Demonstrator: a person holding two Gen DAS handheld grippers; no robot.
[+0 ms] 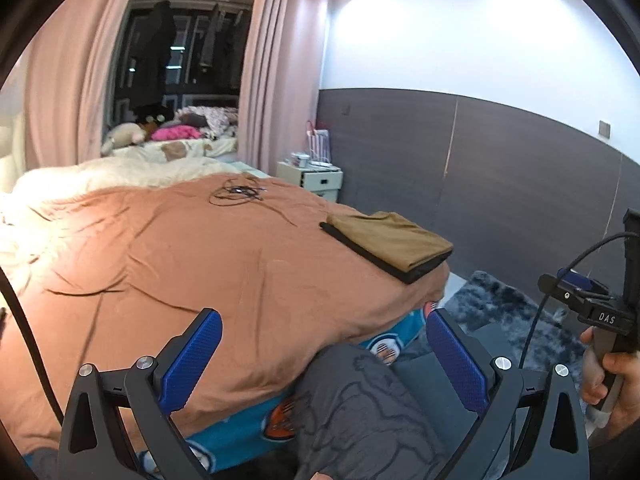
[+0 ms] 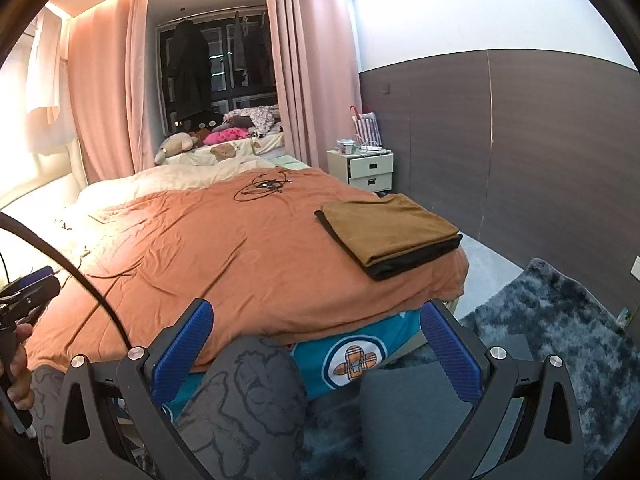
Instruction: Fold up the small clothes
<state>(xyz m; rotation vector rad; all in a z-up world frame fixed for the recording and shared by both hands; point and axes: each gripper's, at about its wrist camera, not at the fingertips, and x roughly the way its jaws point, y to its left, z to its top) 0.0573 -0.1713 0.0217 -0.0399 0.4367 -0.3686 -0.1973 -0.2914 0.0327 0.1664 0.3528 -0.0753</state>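
Clothes (image 2: 390,228) sit in a neat folded pile on the orange blanket (image 2: 224,256), near the blanket's far right corner, close to where it drops off toward the grey rug (image 2: 560,320). A brown piece lies on top and a black piece peeks out under it.

Both tongs are held low at the near end of the blanket, by the person's knees. The left gripper (image 1: 324,360) has its blue fingers spread wide with nothing between them. The right gripper (image 2: 316,348) is spread wide too and holds nothing.

From both tongs the pile lies ahead and off to the right. Its long side runs slanted, from the middle of the blanket out toward the right corner. The right gripper looks like the nearer one, so it would probably reach the pile first.

No loose, unfolded clothes show on the blanket. A tangle of black cord (image 2: 262,188) lies farther back on it, well apart from the pile.
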